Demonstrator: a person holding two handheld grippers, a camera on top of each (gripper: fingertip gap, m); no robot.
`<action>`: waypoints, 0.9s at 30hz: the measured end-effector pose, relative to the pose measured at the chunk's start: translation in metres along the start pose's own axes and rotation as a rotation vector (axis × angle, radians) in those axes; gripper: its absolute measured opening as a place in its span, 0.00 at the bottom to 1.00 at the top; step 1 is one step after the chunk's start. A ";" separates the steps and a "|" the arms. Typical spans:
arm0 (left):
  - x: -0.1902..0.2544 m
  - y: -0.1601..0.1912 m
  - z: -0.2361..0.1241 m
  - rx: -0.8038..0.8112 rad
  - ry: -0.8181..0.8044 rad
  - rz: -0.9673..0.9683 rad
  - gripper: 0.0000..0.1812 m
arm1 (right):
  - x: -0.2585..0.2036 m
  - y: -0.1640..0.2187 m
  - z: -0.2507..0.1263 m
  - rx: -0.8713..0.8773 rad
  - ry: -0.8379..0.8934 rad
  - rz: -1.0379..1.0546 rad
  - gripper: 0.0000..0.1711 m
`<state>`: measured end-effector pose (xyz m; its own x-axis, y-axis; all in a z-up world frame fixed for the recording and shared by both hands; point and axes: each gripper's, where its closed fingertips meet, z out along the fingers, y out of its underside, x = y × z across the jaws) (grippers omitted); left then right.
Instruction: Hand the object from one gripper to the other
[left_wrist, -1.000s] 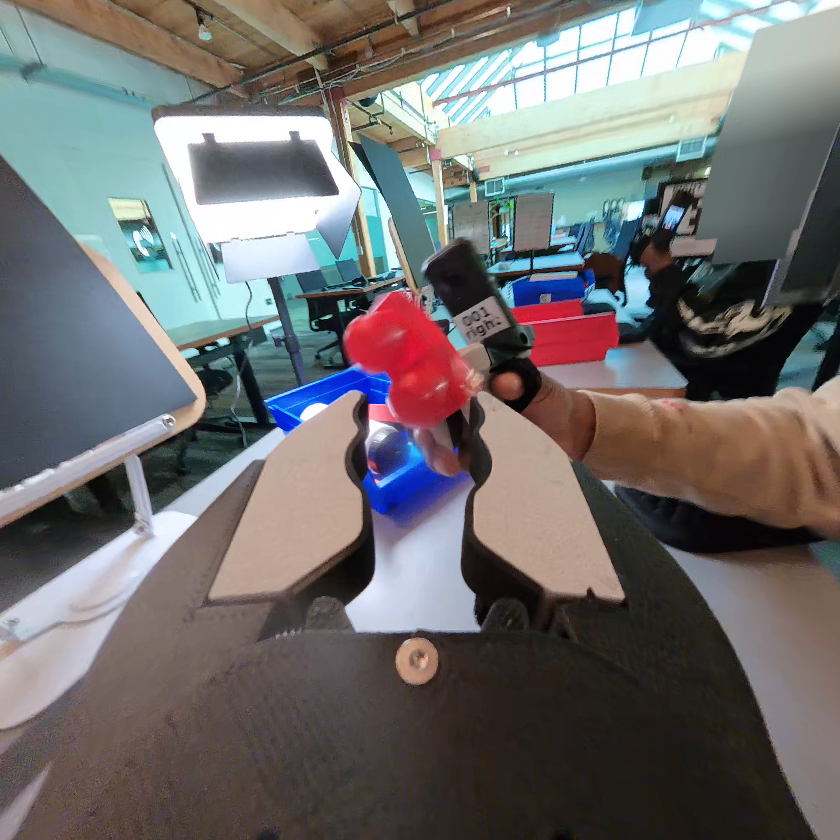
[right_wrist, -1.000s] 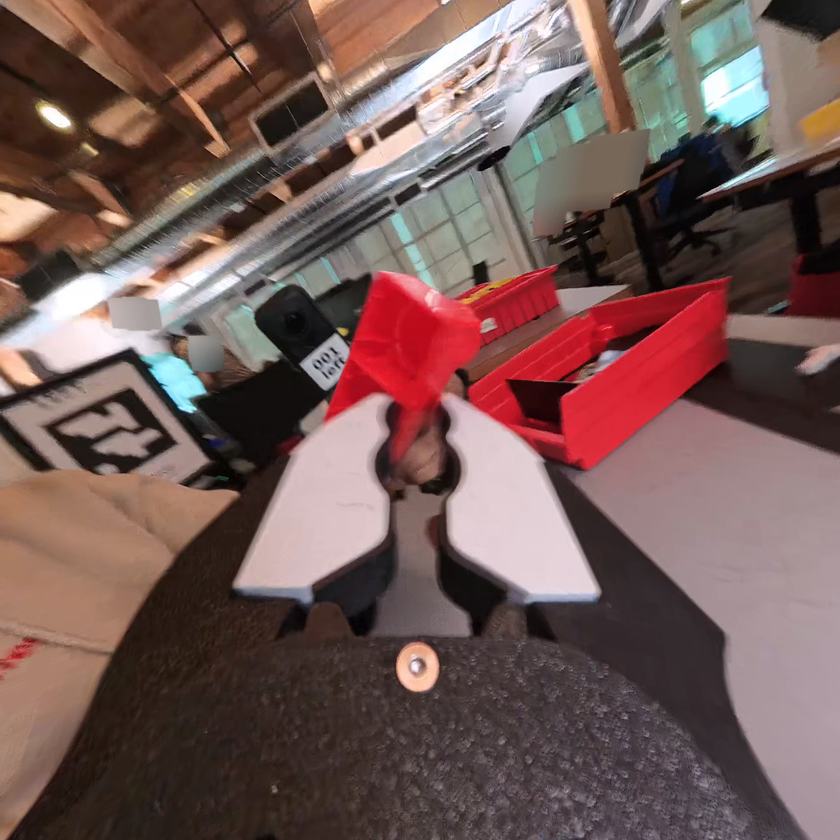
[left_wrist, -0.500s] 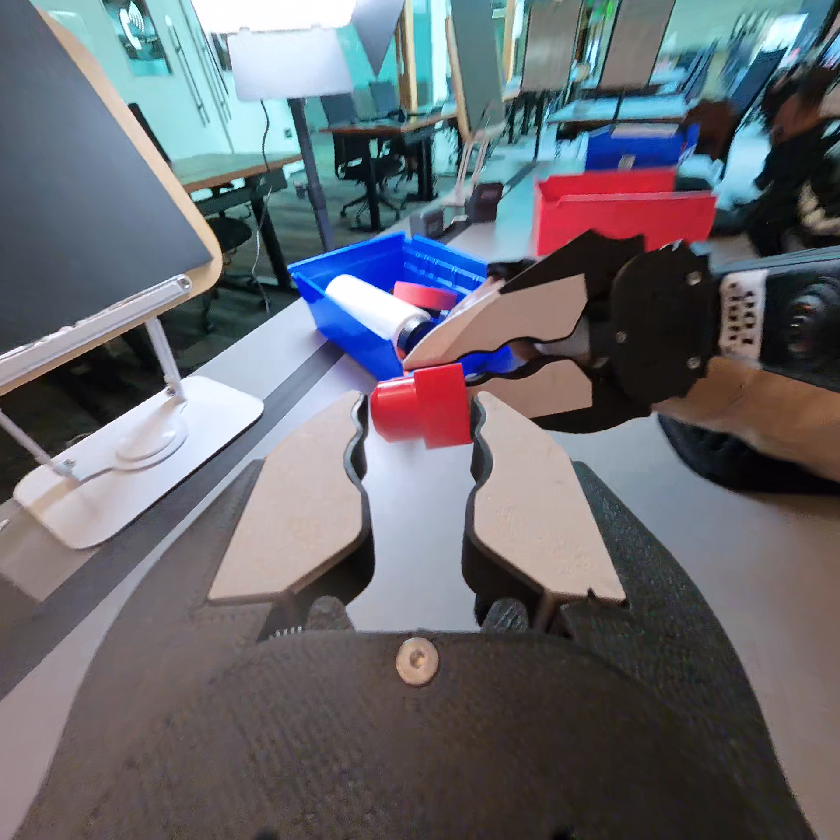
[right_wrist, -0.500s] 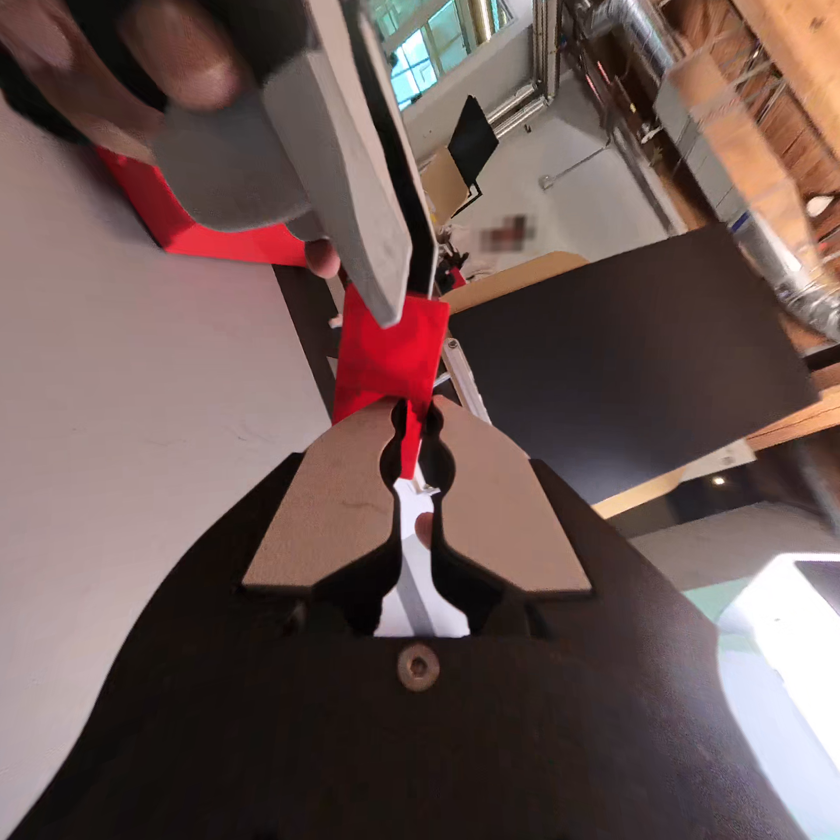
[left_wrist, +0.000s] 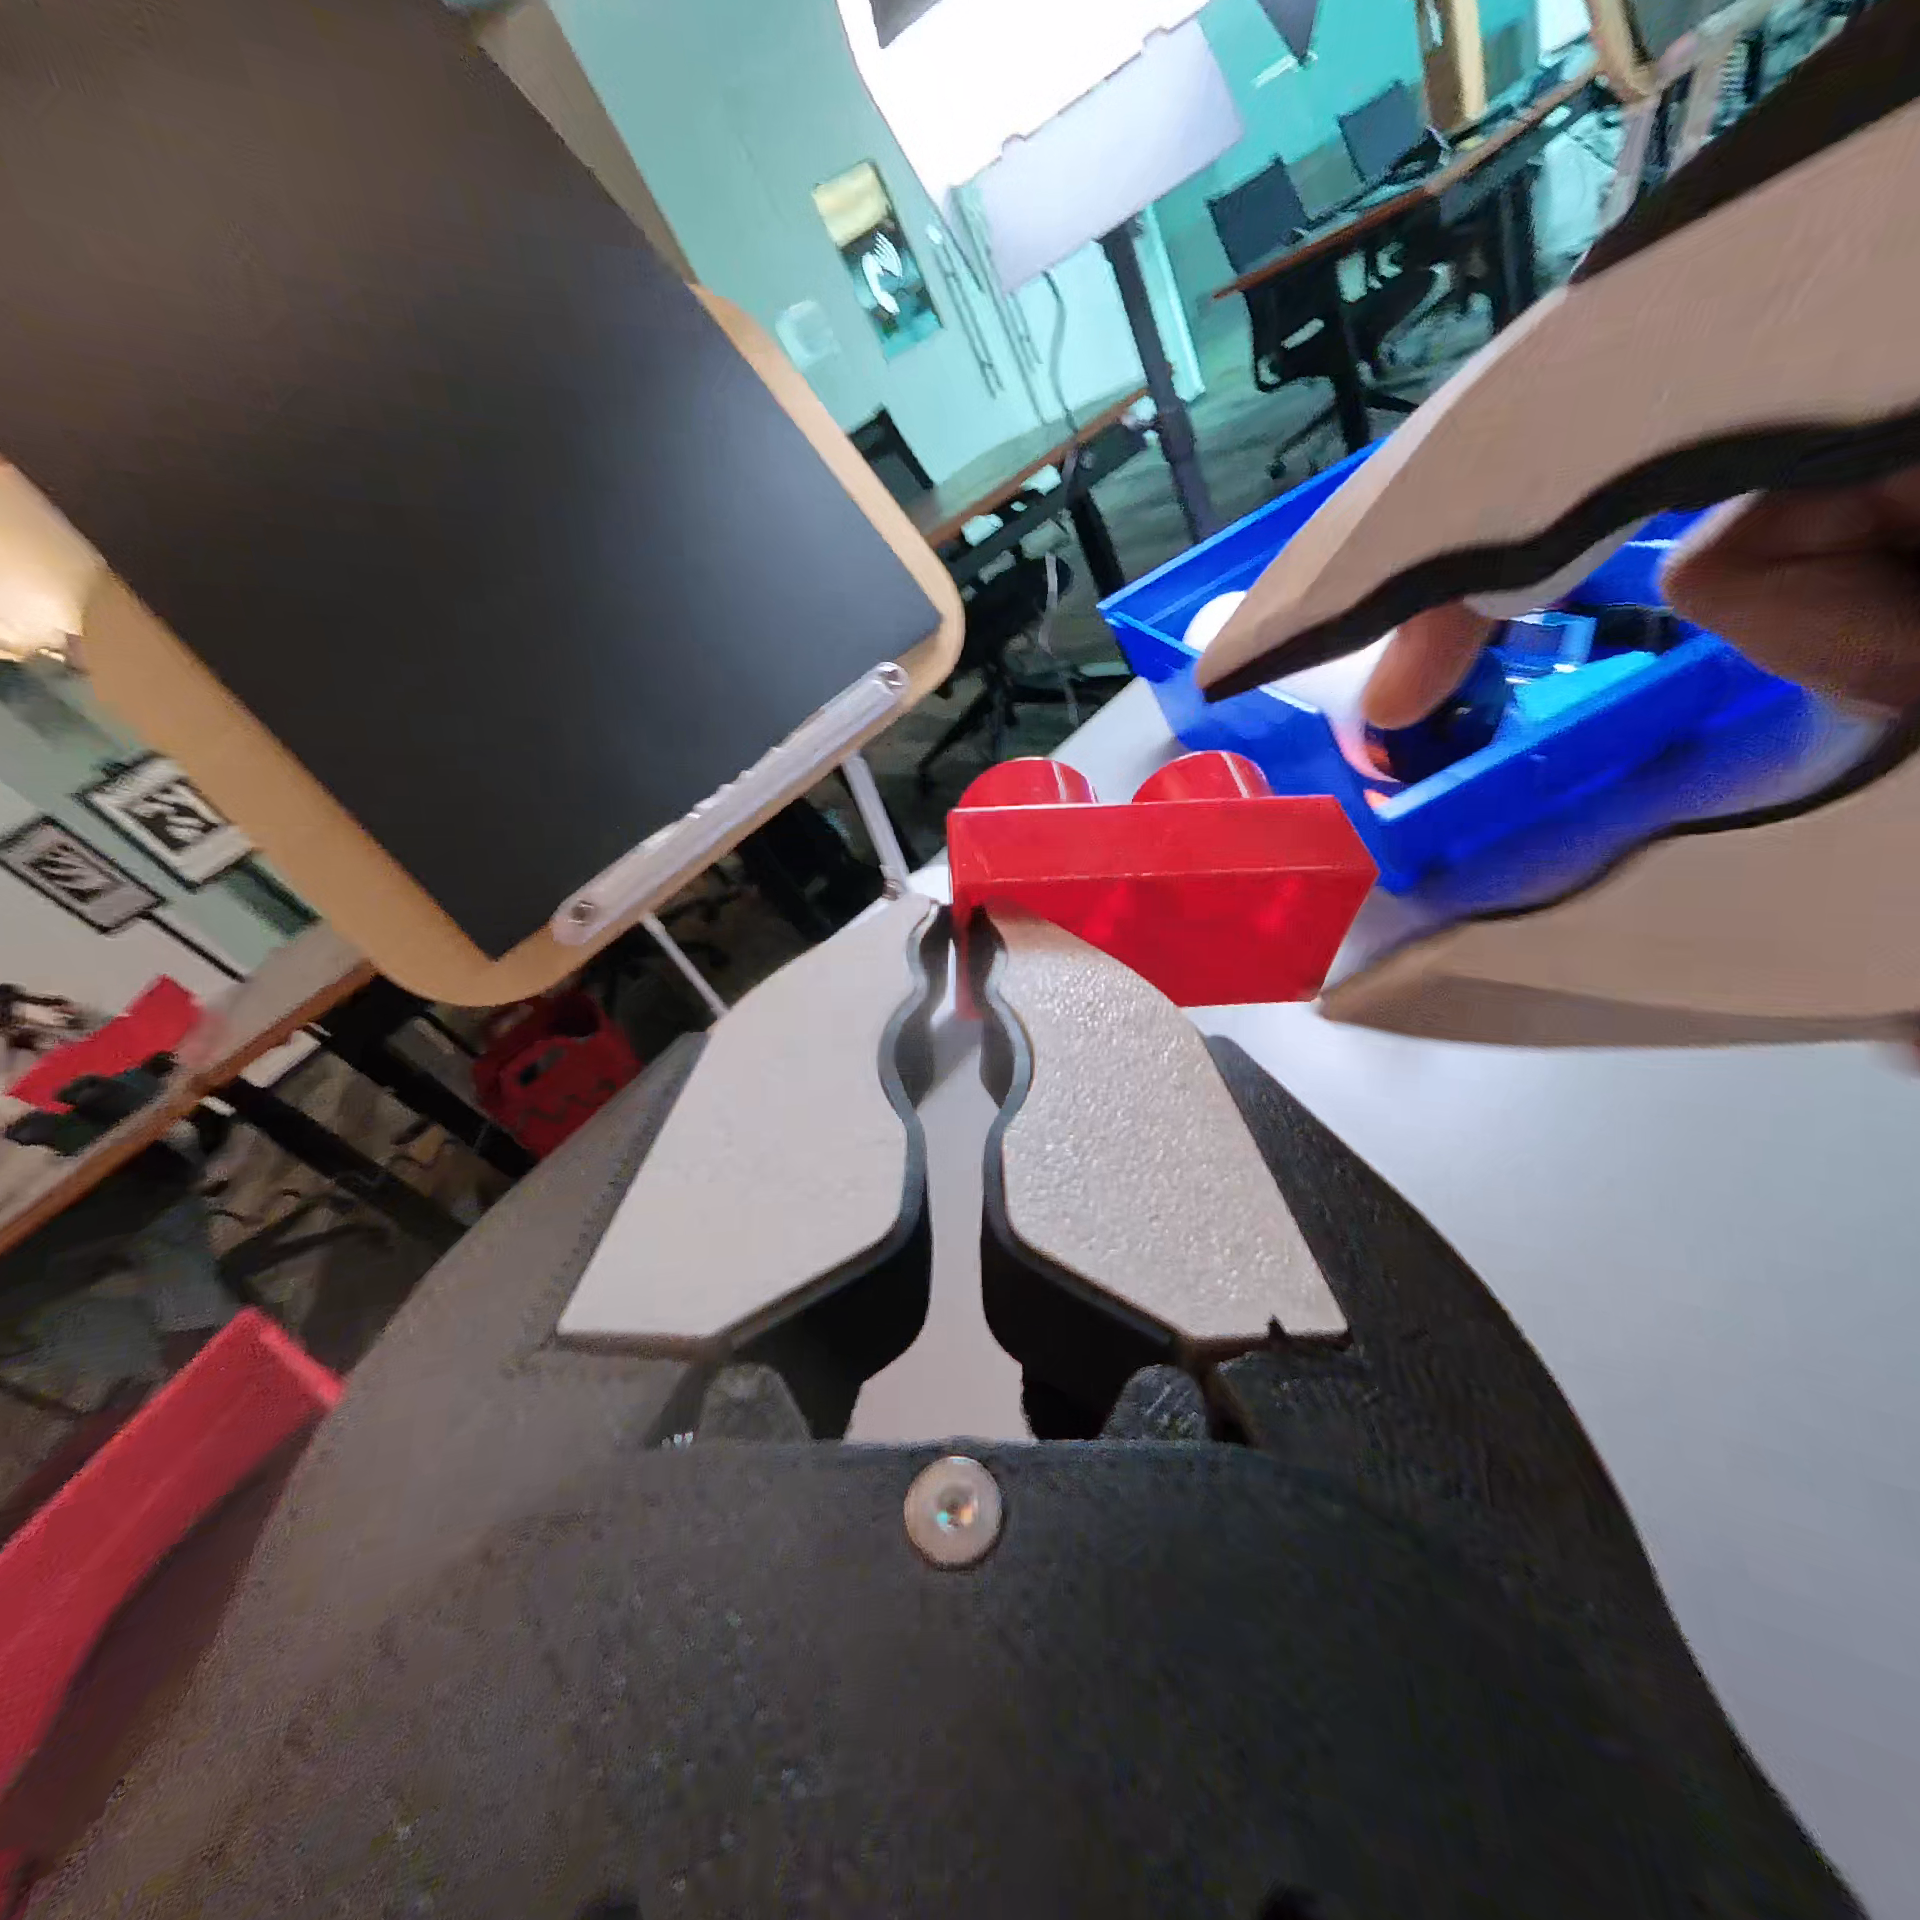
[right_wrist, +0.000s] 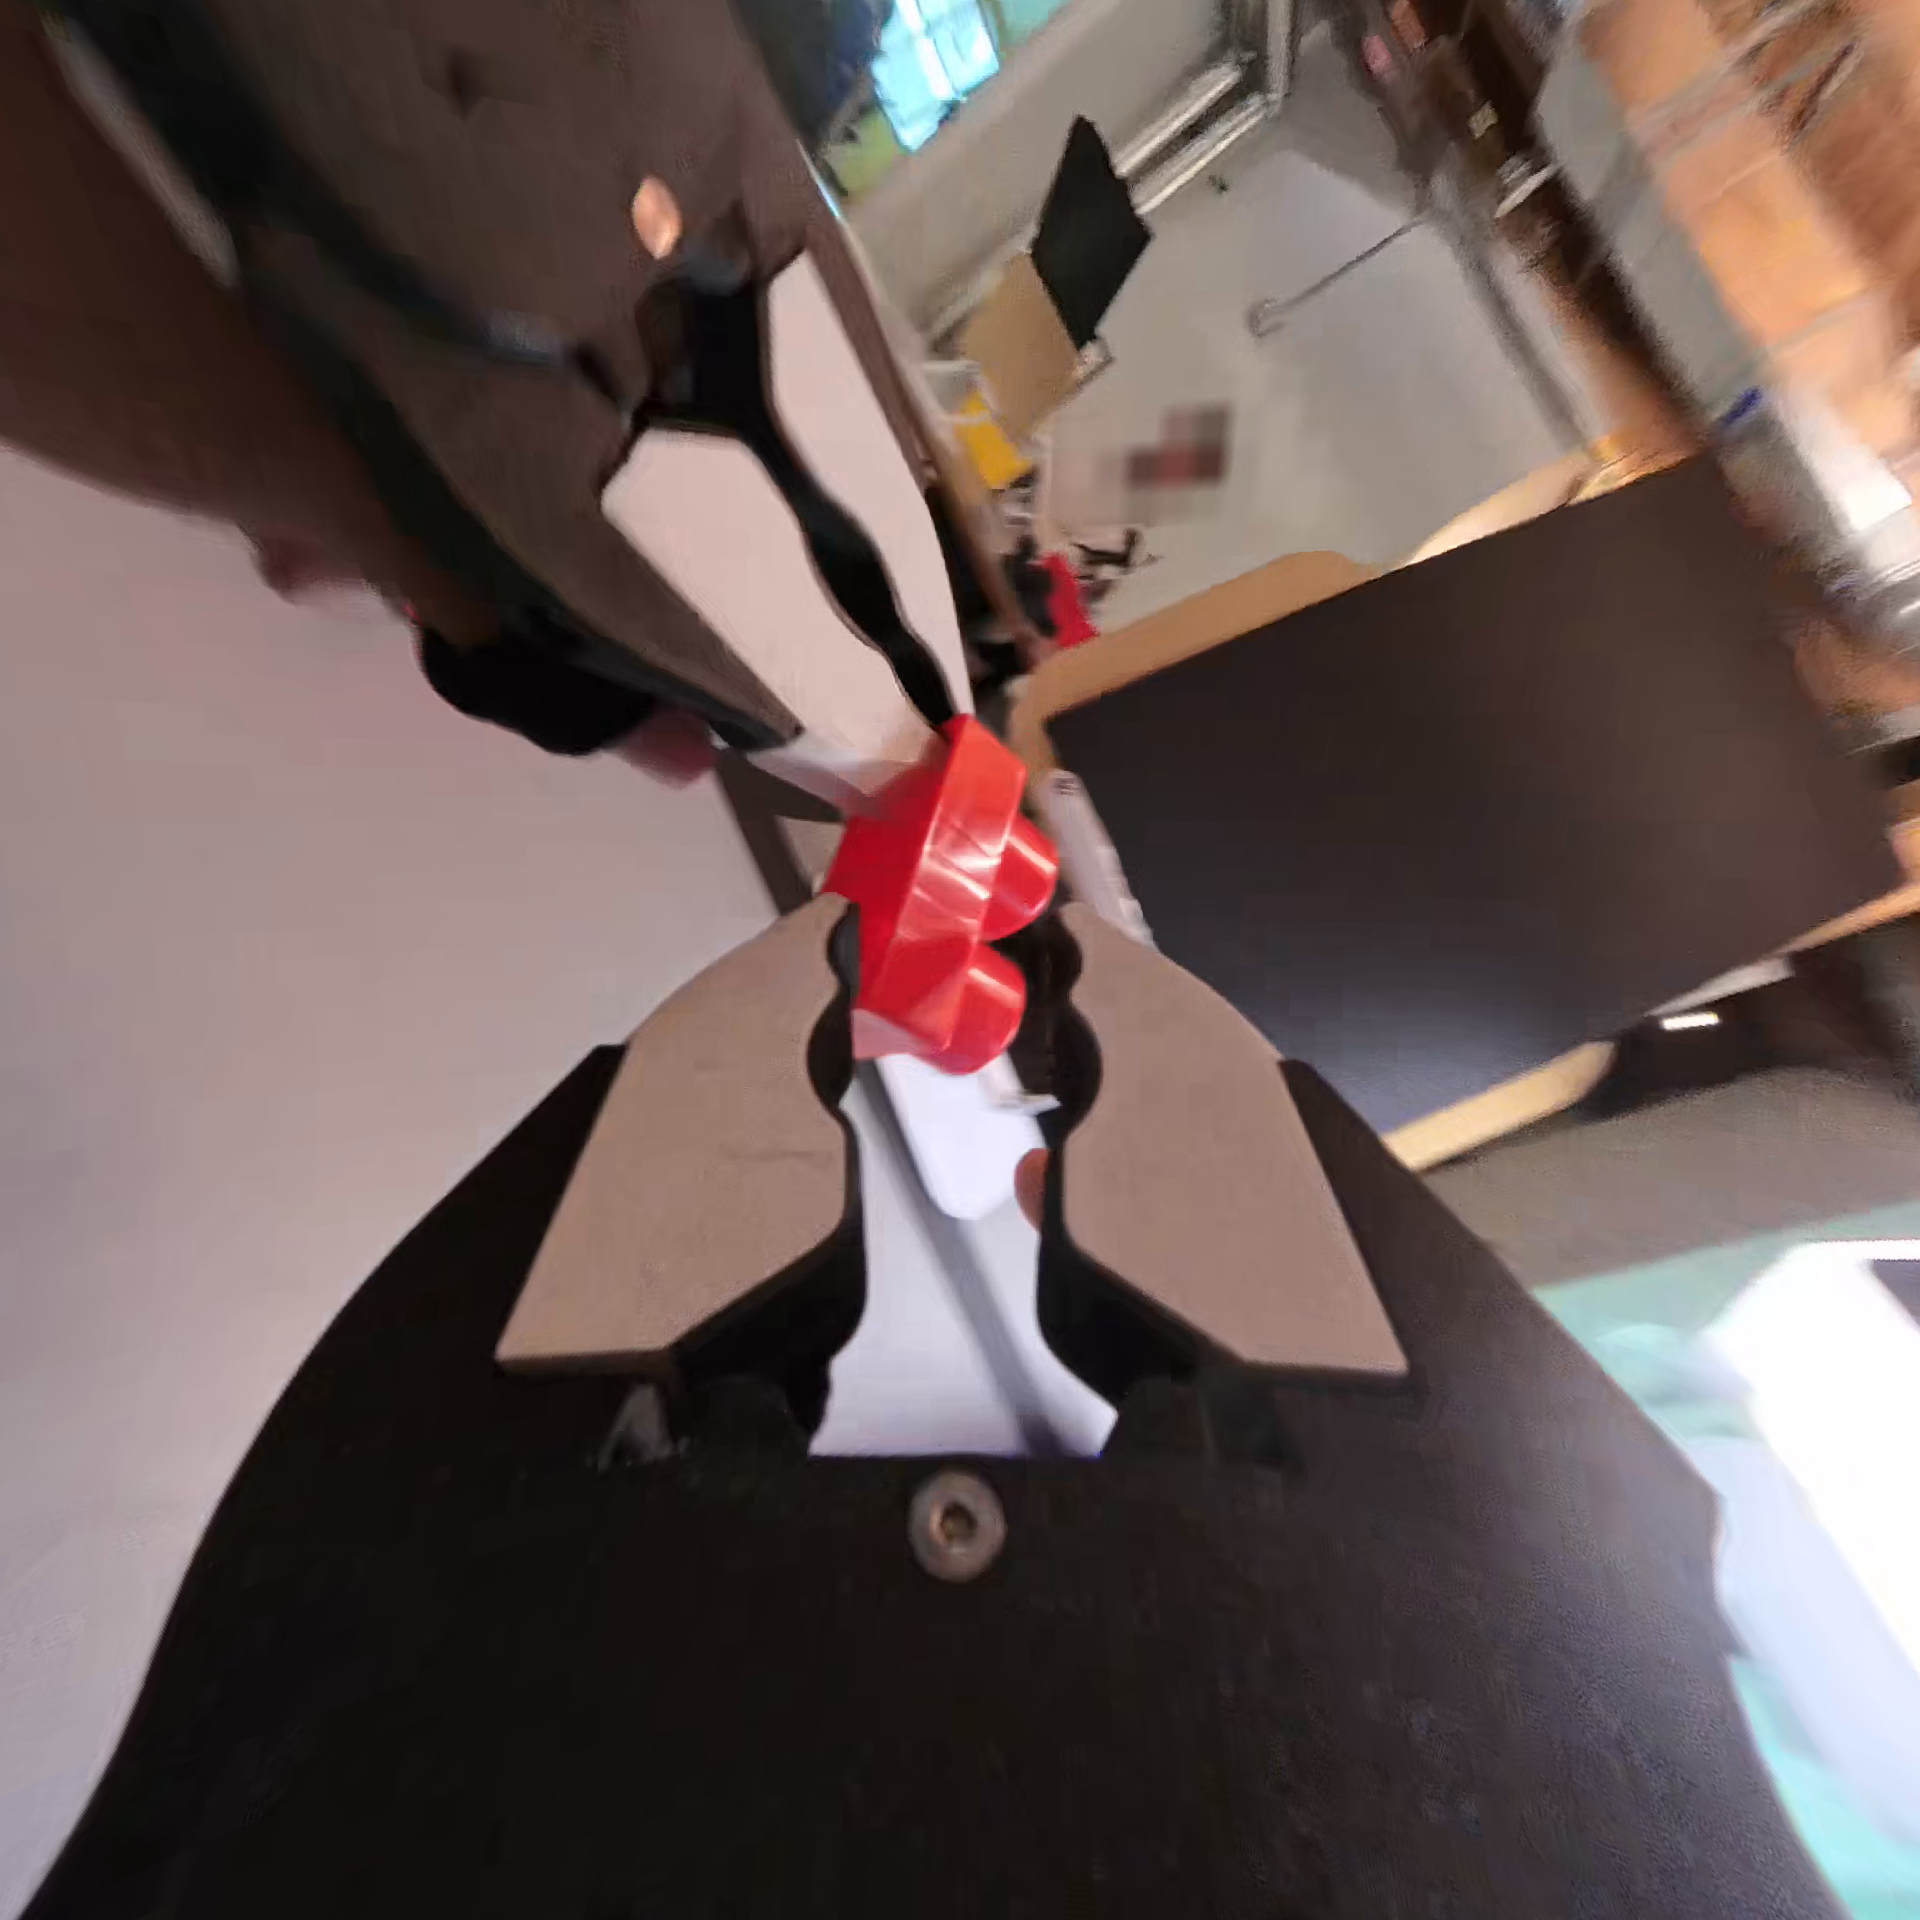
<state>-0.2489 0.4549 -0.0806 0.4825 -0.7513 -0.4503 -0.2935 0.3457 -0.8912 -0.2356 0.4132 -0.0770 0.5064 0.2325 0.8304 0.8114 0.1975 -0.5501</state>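
A red two-stud toy brick (left_wrist: 1153, 894) hangs in the air between both grippers. In the left wrist view my left gripper (left_wrist: 961, 925) is shut on the thin wall at the brick's left end. My right gripper (left_wrist: 1268, 842) comes in from the right with its jaws spread above and below the brick's other end. In the right wrist view the brick (right_wrist: 945, 914) sits between the tips of my open right gripper (right_wrist: 951, 920), near its left finger. The left gripper (right_wrist: 925, 717) pinches the brick from the upper left.
A blue bin (left_wrist: 1558, 769) with a white roll stands on the grey table (left_wrist: 1662, 1247) behind the brick. A black board on a stand (left_wrist: 416, 468) is at the left, also in the right wrist view (right_wrist: 1455, 831). A red bin (left_wrist: 135, 1507) is at lower left.
The right gripper held the brick and brought it between the open left fingers. Now the left gripper has shut on the brick and the right gripper has opened.
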 end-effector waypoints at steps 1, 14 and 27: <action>-0.007 0.001 -0.001 0.020 -0.030 0.012 0.02 | -0.004 -0.005 -0.001 0.020 -0.080 0.123 0.27; 0.019 -0.060 -0.042 0.444 0.007 0.305 0.02 | -0.017 -0.040 -0.039 0.365 -1.034 1.318 0.30; 0.021 -0.035 -0.023 0.210 0.542 -0.554 0.24 | 0.025 0.021 -0.013 0.137 -0.260 0.522 0.21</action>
<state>-0.2475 0.4140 -0.0573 0.0283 -0.9945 0.1011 0.0587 -0.0993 -0.9933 -0.2016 0.4112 -0.0667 0.7258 0.5538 0.4082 0.4208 0.1120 -0.9002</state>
